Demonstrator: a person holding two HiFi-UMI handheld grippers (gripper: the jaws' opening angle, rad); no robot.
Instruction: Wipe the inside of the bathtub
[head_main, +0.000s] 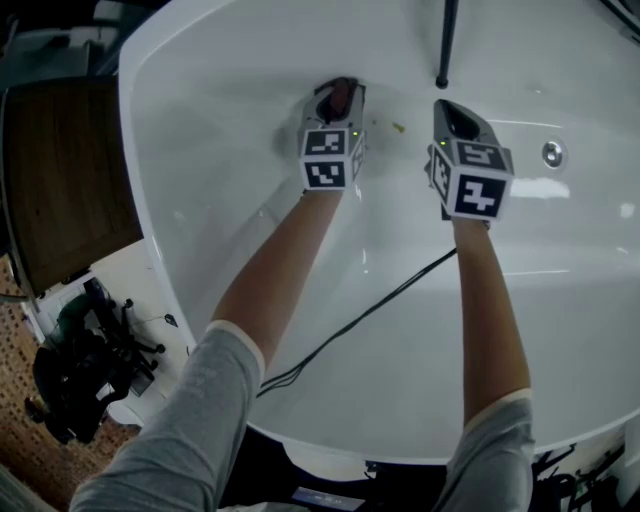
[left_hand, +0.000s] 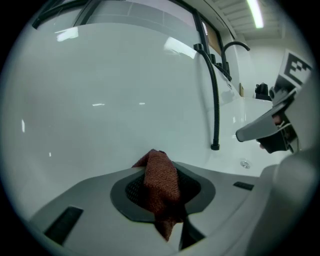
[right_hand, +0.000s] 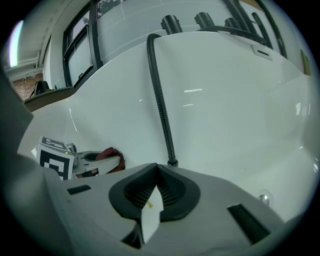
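Observation:
The white bathtub (head_main: 200, 150) fills the head view. My left gripper (head_main: 338, 92) is shut on a red-brown cloth (head_main: 337, 98) held close to the tub's inner wall. In the left gripper view the cloth (left_hand: 161, 182) sticks up between the pads, with the tub wall (left_hand: 100, 100) just ahead. My right gripper (head_main: 452, 110) hovers to the right of it, shut with nothing in it. In the right gripper view its jaws (right_hand: 156, 172) meet at the tips, and the left gripper (right_hand: 95, 161) with the cloth (right_hand: 107, 153) shows at the left.
A black shower hose (head_main: 446, 40) hangs down the far wall; its end (right_hand: 172, 162) lies just beyond my right gripper. A chrome fitting (head_main: 552, 153) sits to the right. A black cable (head_main: 370, 310) crosses the tub. A wooden panel (head_main: 60, 170) and dark equipment (head_main: 80, 370) stand outside at the left.

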